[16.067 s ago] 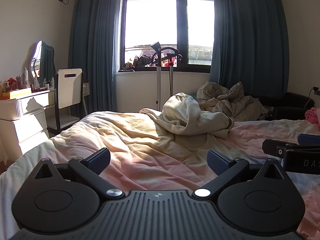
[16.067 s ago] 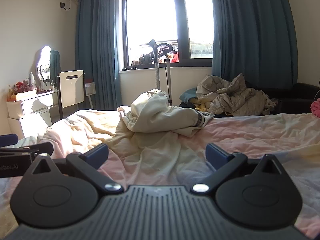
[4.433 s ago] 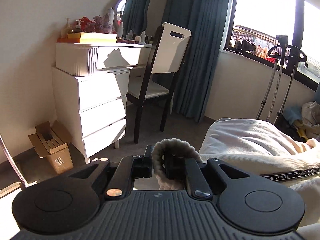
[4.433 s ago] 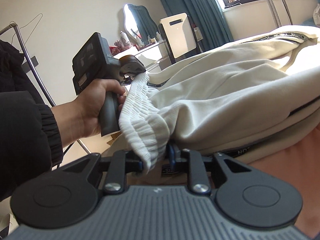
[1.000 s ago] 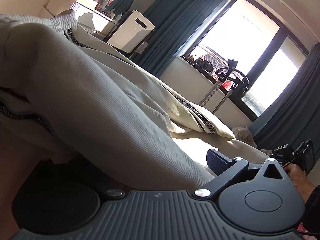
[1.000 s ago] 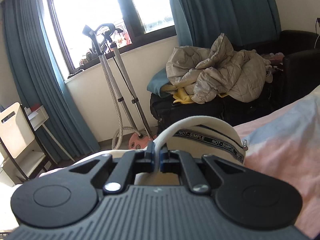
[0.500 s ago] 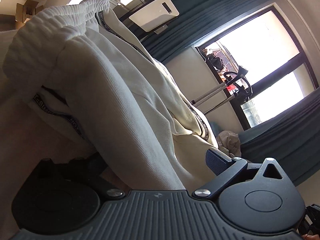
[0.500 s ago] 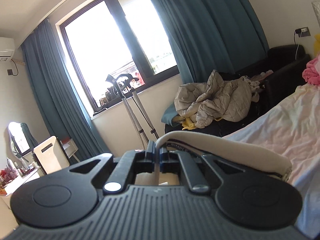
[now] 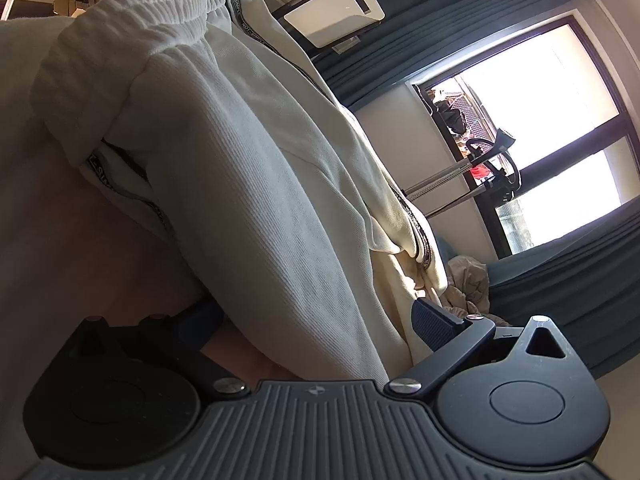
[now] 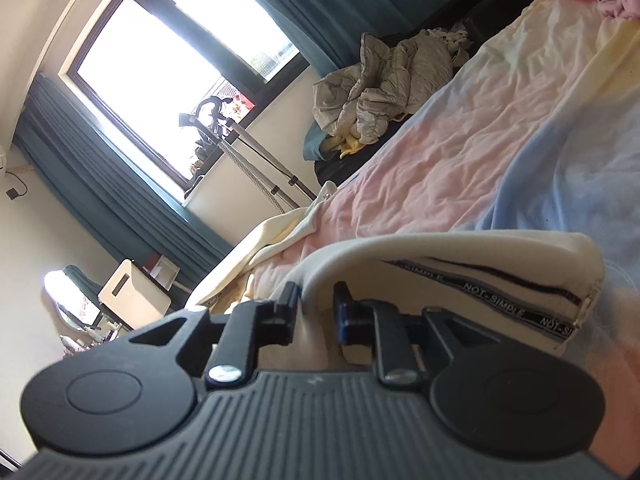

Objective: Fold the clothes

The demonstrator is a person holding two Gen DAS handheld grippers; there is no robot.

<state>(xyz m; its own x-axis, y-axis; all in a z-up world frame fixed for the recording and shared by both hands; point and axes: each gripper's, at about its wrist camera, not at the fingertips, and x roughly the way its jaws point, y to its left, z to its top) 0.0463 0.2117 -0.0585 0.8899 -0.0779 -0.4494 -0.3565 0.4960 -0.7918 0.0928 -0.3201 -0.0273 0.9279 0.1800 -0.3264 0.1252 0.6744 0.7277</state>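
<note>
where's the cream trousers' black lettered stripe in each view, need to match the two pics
Left wrist: the cream trousers fill the frame; their lettered stripe runs down the right fold, and another stretch sits at left centre.
Right wrist: the stripe lies along the folded leg at lower right, just beyond the right claw.
Shared landmark: the window with teal curtains, upper right in the left view, upper left in the right view.

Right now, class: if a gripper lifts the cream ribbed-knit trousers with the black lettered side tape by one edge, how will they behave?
The cream ribbed-knit trousers would probably flop and drape, since they already sag in loose folds over the open left gripper. The thick knit and the elastic waistband suggest some weight. The cloth looks unlikely to slide on the wrinkled pastel bedsheet.
</note>
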